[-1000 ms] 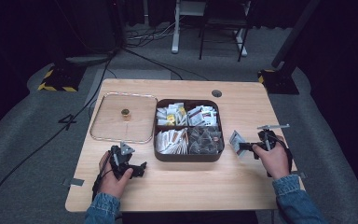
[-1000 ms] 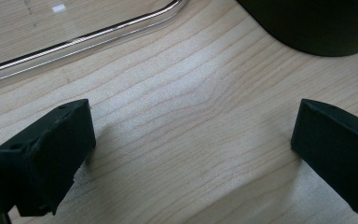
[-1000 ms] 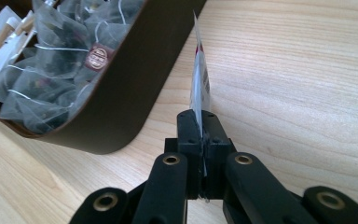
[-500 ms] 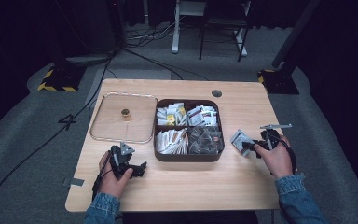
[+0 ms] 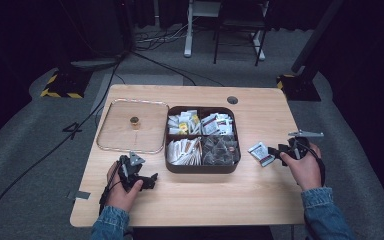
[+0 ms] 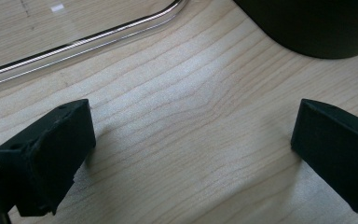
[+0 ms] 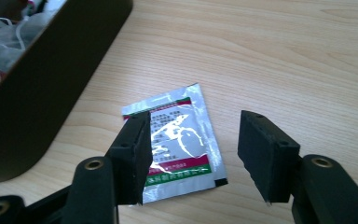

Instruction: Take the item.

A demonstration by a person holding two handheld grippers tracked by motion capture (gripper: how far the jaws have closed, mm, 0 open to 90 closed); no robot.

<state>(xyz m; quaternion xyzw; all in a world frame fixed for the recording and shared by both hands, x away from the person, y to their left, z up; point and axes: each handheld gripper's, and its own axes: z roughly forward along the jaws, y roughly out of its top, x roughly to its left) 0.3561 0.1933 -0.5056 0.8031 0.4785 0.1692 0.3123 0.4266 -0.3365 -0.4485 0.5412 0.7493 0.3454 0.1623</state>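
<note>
The right gripper (image 7: 193, 154) is held with its jaws parted above a silver foil sachet (image 7: 175, 140), which lies flat on the wooden table (image 5: 260, 200) just right of the dark divided box (image 5: 202, 167); whether a jaw touches the sachet cannot be told. The left gripper (image 6: 191, 154) is likewise seen spread wide over bare tabletop, near the box's front left corner. A clear lid (image 5: 132, 127) with a small knob is laid left of the box.
</note>
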